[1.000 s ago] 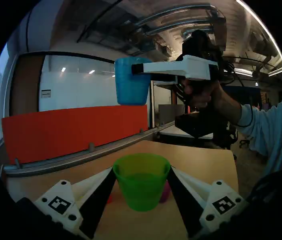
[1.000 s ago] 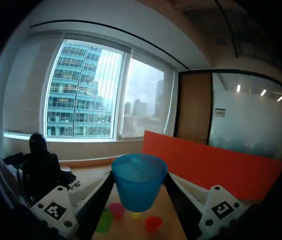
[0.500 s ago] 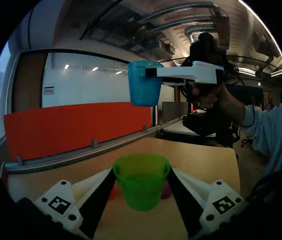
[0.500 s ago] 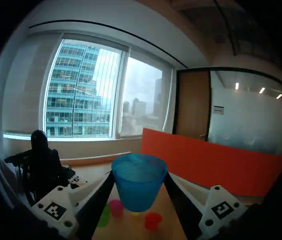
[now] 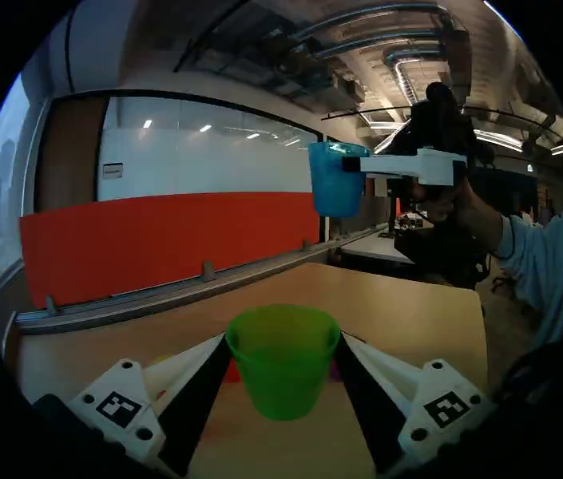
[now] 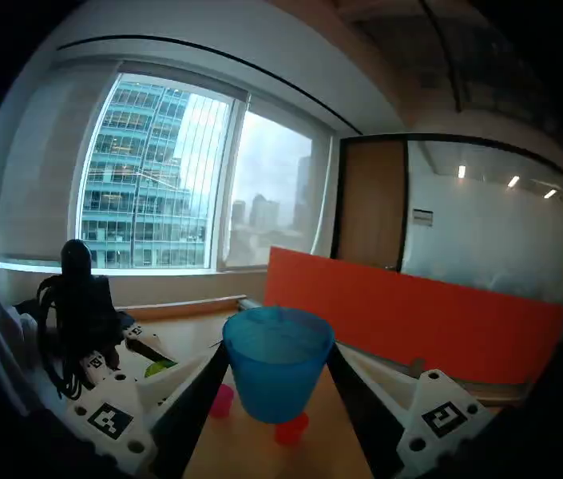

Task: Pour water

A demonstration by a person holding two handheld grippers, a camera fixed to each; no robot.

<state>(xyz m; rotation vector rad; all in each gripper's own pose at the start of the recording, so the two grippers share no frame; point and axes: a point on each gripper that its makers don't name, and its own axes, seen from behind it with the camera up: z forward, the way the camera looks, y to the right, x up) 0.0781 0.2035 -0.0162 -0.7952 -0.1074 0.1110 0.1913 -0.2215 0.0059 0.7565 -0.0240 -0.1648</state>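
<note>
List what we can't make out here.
- Water level in green cup: left gripper view, its own wall hides it.
- Contents of blue cup: right gripper view, too dim to tell.
- Rest of small red cup: right gripper view, behind blue cup.

Left hand-held gripper: 2 fingers run forward and level, jaws closed against both sides of a green cup, which is upright.

Right hand-held gripper: 2 fingers pressed on either side of a blue cup, also upright.

In the left gripper view, the right unit is raised high and off to the right. Its body is level and its fingers point left. The right hand is wrapped round the grip below the body. The forearm slopes down to the right in a pale sleeve.
</note>
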